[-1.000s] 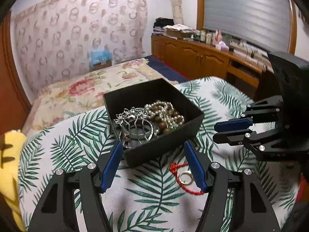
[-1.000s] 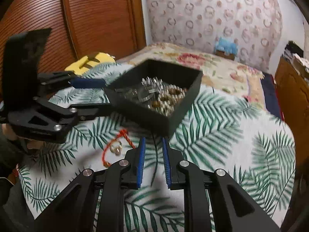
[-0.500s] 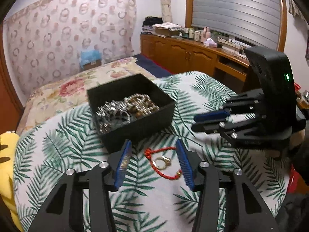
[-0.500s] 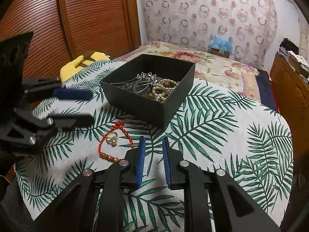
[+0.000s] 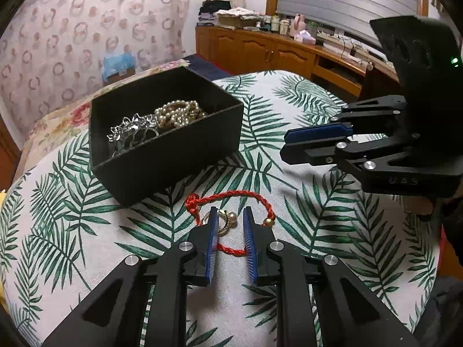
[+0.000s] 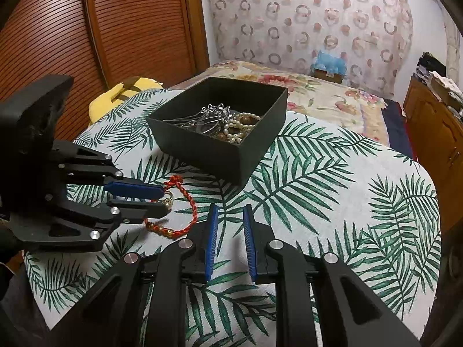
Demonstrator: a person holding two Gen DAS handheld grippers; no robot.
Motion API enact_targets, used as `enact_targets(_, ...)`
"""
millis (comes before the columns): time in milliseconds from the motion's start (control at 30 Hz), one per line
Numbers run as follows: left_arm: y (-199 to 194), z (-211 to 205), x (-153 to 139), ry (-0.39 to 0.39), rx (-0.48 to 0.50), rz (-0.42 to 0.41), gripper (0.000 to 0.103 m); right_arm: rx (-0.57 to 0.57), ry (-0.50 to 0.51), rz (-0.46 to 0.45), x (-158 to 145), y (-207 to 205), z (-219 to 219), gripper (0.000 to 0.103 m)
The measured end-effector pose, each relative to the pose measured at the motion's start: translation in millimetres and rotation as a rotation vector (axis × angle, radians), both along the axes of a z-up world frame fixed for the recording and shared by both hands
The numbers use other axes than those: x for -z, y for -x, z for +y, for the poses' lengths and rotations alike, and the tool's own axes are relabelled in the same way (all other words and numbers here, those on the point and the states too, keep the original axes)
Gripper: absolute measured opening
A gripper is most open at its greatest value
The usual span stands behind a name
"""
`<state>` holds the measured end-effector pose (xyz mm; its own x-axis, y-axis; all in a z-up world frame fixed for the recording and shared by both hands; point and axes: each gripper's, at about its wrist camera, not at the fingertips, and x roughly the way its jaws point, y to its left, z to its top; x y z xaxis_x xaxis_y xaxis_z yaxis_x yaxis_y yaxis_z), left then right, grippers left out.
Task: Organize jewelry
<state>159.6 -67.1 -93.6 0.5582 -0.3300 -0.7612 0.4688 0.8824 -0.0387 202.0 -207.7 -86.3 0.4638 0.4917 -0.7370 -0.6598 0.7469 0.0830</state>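
Note:
A gold ring with a pearl [image 5: 225, 223] lies on the leaf-print cloth inside the loop of a red braided bracelet [image 5: 231, 193]. My left gripper [image 5: 230, 217] is low over them. Its jaws are closing with the ring between them; the left pad [image 5: 213, 225] is at the ring and the right pad stands off it. In the right wrist view the left gripper [image 6: 162, 201] reaches the ring [image 6: 168, 201] and bracelet [image 6: 192, 205] from the left. My right gripper [image 6: 230, 211] hovers nearby, narrowly open with nothing in it. The black box [image 5: 173, 156] holds a pearl strand [image 5: 179, 112] and a silver hairpiece [image 5: 130, 130].
The round table's leaf-print cloth [image 6: 332, 202] drops off at its edges. A bed with a floral cover [image 6: 318, 95] lies beyond the box. Wooden cabinets [image 5: 260, 52] stand along the wall, with a yellow cushion [image 6: 115, 98] and a slatted wooden door [image 6: 115, 29] nearby.
My left gripper has come down and forward from the box to the ring, and its jaws have narrowed from wide apart. The right gripper has stayed put.

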Motion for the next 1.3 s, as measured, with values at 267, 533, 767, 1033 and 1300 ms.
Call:
enact_targets(267, -0.3, 4.7, -0.4, 0.007, -0.012, -0.012, 0.010, -0.031, 0.004, 0.022, 8.8, 3.2, 9.4, 0.020)
enact_targets(533, 7.0, 25.6, -23.9, 0.073, -0.060, -0.062, 0.009, -0.076, 0.012, 0.046, 14.8, 1.0, 28.3, 0.020)
enact_targets(767, 6.6, 42.4, -36.2, 0.078, -0.112, -0.097, 0.009, -0.121, 0.084, 0.031, 21.8, -0.3, 50.7, 0.019)
enact_targets(1033, 5.0, 55.5, -52.7, 0.087, -0.149, -0.136, 0.010, -0.147, 0.083, -0.008, 7.0, 5.0, 47.5, 0.003)
enact_targets(1300, -0.4, 59.6, -72.2, 0.092, -0.162, -0.187, 0.010, -0.135, 0.005, -0.121, -49.5, 1.5, 40.1, 0.003)
